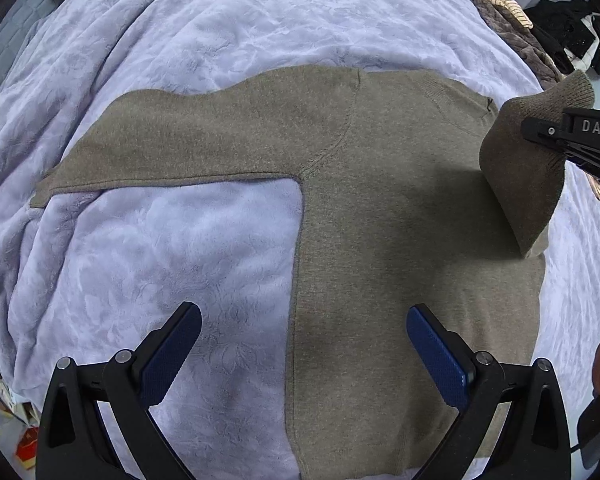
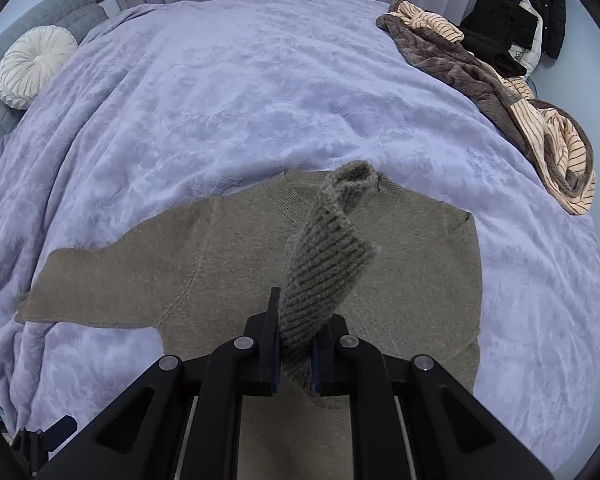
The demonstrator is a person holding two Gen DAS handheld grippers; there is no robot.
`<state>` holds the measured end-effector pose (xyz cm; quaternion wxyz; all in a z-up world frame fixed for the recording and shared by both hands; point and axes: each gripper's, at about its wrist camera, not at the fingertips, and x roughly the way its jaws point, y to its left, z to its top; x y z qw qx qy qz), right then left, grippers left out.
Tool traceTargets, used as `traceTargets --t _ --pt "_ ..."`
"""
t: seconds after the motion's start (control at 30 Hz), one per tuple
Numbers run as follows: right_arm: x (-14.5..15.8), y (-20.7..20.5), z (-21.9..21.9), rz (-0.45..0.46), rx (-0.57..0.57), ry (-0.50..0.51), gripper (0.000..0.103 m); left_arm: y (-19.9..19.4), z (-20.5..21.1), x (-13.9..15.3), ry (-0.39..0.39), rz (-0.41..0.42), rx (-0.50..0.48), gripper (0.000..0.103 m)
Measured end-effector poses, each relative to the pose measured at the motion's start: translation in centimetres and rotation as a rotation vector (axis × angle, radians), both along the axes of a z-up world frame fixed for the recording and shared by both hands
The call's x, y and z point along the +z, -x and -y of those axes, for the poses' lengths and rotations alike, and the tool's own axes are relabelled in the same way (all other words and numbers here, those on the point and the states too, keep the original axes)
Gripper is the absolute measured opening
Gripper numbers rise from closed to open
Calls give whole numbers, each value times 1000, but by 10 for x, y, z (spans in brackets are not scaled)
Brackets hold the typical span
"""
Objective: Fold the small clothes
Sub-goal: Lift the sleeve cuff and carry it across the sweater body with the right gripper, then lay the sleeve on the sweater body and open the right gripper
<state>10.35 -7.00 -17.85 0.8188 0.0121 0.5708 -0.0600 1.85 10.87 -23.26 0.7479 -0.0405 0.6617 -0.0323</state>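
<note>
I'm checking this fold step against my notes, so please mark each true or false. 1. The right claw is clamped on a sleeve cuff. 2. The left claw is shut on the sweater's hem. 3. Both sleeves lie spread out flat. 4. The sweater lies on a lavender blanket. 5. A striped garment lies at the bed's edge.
1. True: the right claw pinches the ribbed cuff.
2. False: the left claw stands open, holding nothing, above the sweater.
3. False: only one sleeve lies flat; the other is lifted over the body.
4. True: the lavender blanket lies under it.
5. True: the striped garment lies there, apart from the sweater.
</note>
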Motion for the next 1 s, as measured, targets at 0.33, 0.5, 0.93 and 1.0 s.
traceTargets --t 0.33,0.5,0.93,1.0 --pt "-45 -13 -28 -89 53 -3 12 -13 -5 -15 -11 -37 2 103" --pt "-66 -16 -42 -128 83 16 13 -18 -10 -22 1 -57 9 103" --pt "-73 -12 -55 -185 173 -159 56 -25 -32 -40 9 -108 61 103" --pt "-64 -10 -39 -153 144 -171 57 -28 -26 -45 -7 -120 48 103"
